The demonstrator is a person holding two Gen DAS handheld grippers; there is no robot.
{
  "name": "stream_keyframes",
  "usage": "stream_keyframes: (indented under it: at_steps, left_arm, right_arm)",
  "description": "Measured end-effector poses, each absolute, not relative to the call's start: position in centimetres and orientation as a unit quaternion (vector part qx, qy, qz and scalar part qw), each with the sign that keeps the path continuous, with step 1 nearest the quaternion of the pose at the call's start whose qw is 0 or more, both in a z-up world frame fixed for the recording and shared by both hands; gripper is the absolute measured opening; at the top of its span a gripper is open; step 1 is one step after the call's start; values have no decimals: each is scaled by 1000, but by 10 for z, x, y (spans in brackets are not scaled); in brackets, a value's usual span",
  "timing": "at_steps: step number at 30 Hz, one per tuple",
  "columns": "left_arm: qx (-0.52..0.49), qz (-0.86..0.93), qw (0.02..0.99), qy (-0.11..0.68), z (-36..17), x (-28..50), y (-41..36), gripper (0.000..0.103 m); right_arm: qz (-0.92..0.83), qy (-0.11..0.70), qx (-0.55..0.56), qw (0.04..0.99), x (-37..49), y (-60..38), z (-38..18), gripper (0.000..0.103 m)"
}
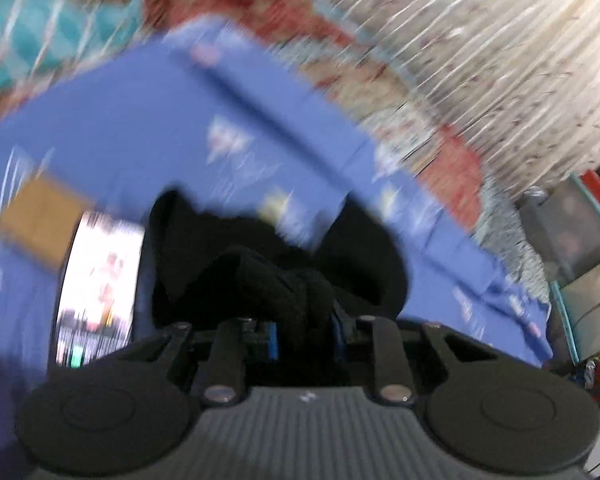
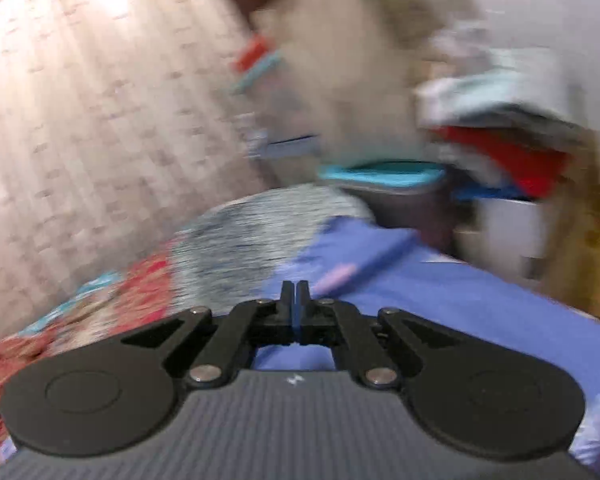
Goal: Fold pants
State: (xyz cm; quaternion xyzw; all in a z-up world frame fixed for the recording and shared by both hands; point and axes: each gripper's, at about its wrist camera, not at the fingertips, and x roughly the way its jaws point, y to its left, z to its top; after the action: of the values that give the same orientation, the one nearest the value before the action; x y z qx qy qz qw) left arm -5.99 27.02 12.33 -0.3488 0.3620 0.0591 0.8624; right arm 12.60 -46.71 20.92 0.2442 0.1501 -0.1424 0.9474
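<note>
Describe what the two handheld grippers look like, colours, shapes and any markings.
Both look alike. The left gripper and right gripper each have a grey ribbed body with a small white mark at its front edge, two round black discs at the sides, and black linkage bars with silver rivets leading to black fingers. The left shows blue pieces inside its fingers. No cables or sleeves show.

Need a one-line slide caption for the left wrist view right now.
Left gripper clamped on a bunch of black pants, lifted over the blue bedsheet; image motion-blurred.
</note>
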Motion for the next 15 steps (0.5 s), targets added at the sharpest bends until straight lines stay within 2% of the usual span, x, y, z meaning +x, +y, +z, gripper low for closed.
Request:
stream_keyframes:
  at_steps: [3, 6, 10, 11, 13, 15]
  left_arm:
    - [-374, 74, 843, 380, 95, -75, 278, 22]
    - [-370, 86, 840, 388, 86, -81, 275, 25]
    - [-363, 86, 842, 389, 85, -81, 275, 29]
    - [-359, 87, 844, 389, 86, -84, 274, 34]
    - [-346, 92, 847, 392, 87, -87, 270, 56]
    - [-337, 91, 852, 390, 86, -94, 267, 62]
  right_arm:
    - [-206, 185, 230, 933, 114, -484, 185, 3]
    - [-149, 216, 266, 928, 98, -481, 154, 7]
    - [-63, 272, 258, 925, 75, -440, 108, 9]
    - [-44, 289, 259, 920, 65, -427, 93, 9]
    - [-22, 318, 263, 910, 54, -410, 70, 14]
    - [-13, 346, 268, 899, 47, -400, 51, 20]
